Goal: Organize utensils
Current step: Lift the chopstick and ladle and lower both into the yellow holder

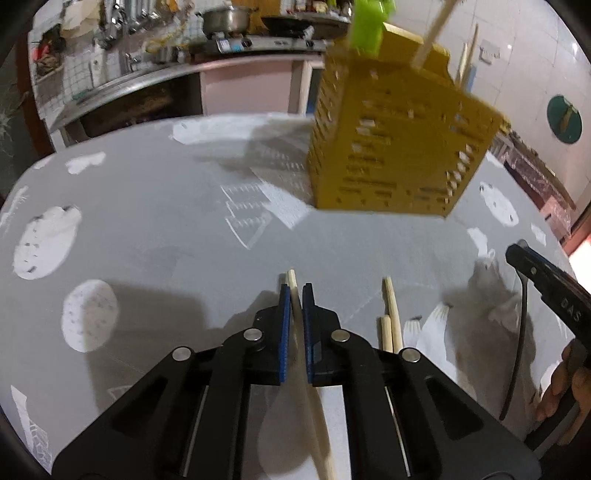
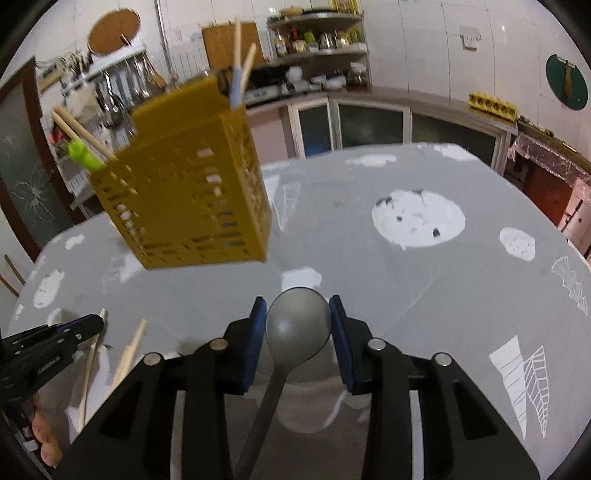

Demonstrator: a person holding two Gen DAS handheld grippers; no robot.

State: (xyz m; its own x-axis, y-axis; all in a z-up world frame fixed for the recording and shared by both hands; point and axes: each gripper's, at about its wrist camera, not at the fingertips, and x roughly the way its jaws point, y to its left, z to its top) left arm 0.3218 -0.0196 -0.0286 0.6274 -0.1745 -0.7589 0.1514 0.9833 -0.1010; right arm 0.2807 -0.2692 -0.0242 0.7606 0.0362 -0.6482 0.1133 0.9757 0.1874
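Two grippers over the grey patterned tablecloth (image 1: pixel 155 206), each with a utensil between its pads.

The left gripper (image 1: pixel 294 295) pinches a pale wooden chopstick (image 1: pixel 295 306) between its blue pads, two more wooden chopsticks (image 1: pixel 392 314) lying on the cloth just to its right. The right gripper (image 2: pixel 298 314) has a grey metal spoon (image 2: pixel 298 326) between its jaws, bowl forward; whether they clamp it I cannot tell. The slotted yellow plastic utensil holder (image 1: pixel 391 147) stands farther back on the table, chopsticks and a green handle (image 1: pixel 367 29) poking out of it.
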